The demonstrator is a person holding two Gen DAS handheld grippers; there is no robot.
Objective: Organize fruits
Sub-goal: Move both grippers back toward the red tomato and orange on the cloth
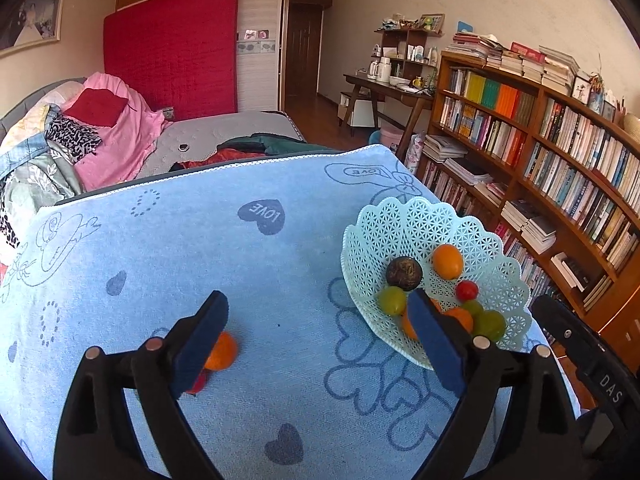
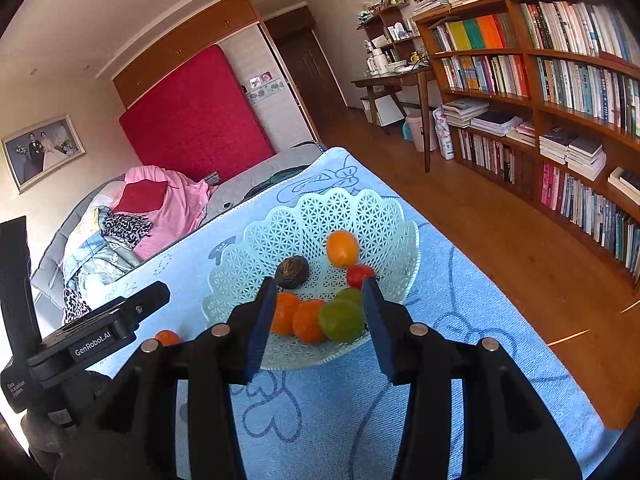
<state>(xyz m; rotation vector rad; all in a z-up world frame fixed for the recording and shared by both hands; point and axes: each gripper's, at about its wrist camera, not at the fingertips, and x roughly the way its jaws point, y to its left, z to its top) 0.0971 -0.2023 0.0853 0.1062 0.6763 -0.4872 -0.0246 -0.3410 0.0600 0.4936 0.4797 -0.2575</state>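
Left to right:

My left hand-held gripper [image 1: 318, 322] hangs over the blue towel [image 1: 200, 248] on the tabletop, pads wide apart, nothing between them. Two fruits remain loose on the towel: an orange [image 1: 222, 351] tucked just behind the left pad [image 1: 202, 340], and a small red fruit [image 1: 198, 383] beside it, mostly hidden by that pad. Both sit left of the gap between the pads, not inside it. My read: I'm lined up near them but offset, so the next grab needs a shift left before closing. The orange is round and on soft cloth, so it may roll if a pad nudges it.

The mesh basket [image 1: 404, 216] sits to the right of my left gripper, near the towel's right edge, the collection point as I see it. Inside: a dark round fruit [image 2: 292, 273], an oval orange fruit [image 2: 342, 249], a red cherry tomato [image 2: 359, 275], two oranges [image 2: 298, 317] touching at the near rim, and a large green fruit [image 2: 342, 321] with a smaller green one behind it. The left view shows another green fruit on the basket's left side.

My right hand-held gripper [image 2: 320, 316] hangs above the basket's near rim, pads apart and empty, framing the oranges and green fruit. Probably parked after a drop; can't confirm.

Judgement: mostly done, with two fruits still out.
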